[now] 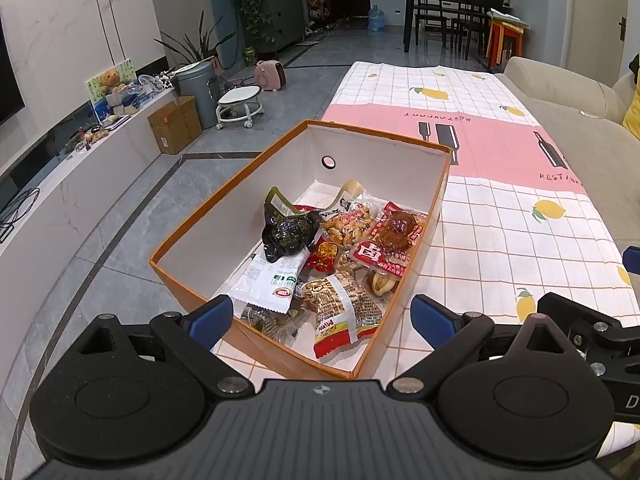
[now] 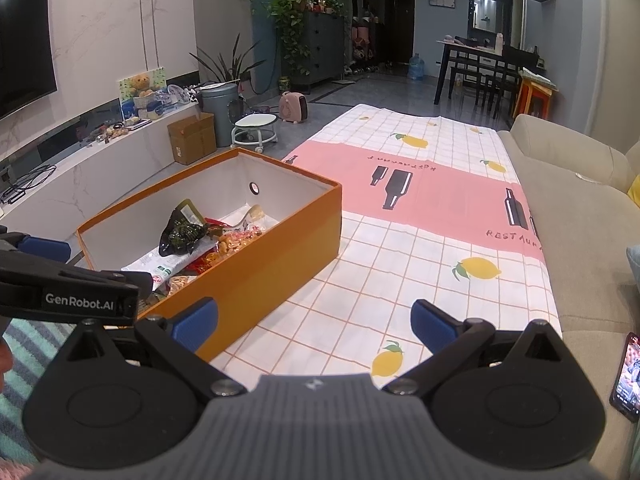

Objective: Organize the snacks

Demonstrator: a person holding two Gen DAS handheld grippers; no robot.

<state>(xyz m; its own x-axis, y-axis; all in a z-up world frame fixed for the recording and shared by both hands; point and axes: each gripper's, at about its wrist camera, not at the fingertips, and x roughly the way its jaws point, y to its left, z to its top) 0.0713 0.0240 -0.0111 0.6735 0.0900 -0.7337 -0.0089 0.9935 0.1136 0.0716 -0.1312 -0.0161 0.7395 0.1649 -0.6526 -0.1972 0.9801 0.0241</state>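
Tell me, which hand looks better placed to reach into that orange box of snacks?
The left. Its open gripper hangs right over the orange box and its snack packets; the right gripper, also open, faces bare tablecloth beside it.

- Box (image 1: 256,168): orange outside, white inside.
- Cloth on worktop (image 1: 500,240): white with orange grid, yellow lemons, pink band with black bottle prints.
- Near packet (image 1: 340,320): red, yellow, brown print.
- Dark packet (image 1: 288,236): black-green.
- Both tools' fingers (image 2: 196,320): blue pads on black.

Grey tiled floor (image 1: 132,216), marble wall (image 1: 60,36), beige sofa (image 2: 592,240), dark dining table (image 2: 476,50)
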